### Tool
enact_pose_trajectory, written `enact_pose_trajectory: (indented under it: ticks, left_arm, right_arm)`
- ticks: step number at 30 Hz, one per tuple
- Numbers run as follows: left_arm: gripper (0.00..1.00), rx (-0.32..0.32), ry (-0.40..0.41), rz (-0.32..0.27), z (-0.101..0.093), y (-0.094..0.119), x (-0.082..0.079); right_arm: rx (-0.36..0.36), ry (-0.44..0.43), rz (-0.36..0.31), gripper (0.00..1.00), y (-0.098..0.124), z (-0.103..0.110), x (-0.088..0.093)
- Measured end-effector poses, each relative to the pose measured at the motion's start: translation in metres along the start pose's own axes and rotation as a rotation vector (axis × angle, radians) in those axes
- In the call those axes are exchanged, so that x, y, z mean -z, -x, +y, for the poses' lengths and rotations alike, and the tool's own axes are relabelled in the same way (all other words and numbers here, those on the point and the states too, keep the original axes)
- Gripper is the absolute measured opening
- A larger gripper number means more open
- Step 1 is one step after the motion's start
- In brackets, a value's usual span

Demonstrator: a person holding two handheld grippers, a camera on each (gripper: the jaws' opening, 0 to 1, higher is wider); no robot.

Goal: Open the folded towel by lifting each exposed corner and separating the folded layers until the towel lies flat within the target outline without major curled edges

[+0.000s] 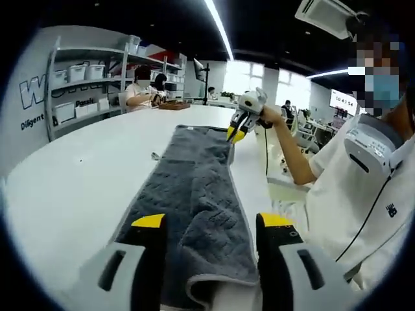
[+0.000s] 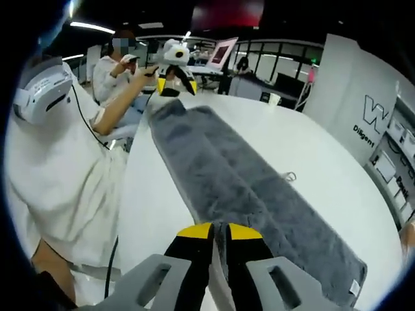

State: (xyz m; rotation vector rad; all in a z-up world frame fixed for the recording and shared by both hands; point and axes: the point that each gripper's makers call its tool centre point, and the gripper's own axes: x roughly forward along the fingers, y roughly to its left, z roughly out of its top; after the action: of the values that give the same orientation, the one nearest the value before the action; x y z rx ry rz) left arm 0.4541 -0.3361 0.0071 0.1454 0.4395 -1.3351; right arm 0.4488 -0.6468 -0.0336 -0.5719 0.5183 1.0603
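Observation:
A dark grey towel (image 1: 194, 194) lies as a long folded strip on the white table (image 1: 78, 181). My left gripper (image 1: 212, 223) is open over the strip's near end, its yellow-tipped jaws spread wide on either side of the cloth. At the far end, my right gripper (image 1: 235, 131) pinches the towel's right corner. In the right gripper view, my right gripper (image 2: 219, 233) is shut on a light-trimmed edge of the towel (image 2: 233, 175). The left gripper (image 2: 175, 85) hovers open at the strip's other end.
A person in a white shirt (image 2: 58, 168) stands close along the table's edge. Shelves with white bins (image 1: 81, 87) line the wall, and people sit at a further table (image 1: 146, 91). A small hanging loop (image 2: 288, 176) sticks out from the towel's side.

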Motion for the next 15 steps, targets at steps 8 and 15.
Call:
enact_pose_trajectory:
  ticks: [8, 15]
  left_arm:
    - [0.53, -0.045, -0.023, 0.021, 0.01, 0.0, 0.004]
    - [0.4, -0.085, -0.007, 0.013, 0.032, 0.007, 0.012]
  right_arm:
    - [0.016, 0.001, 0.001, 0.07, 0.0, -0.002, -0.002]
    - [0.04, 0.01, 0.004, 0.12, -0.001, -0.008, -0.002]
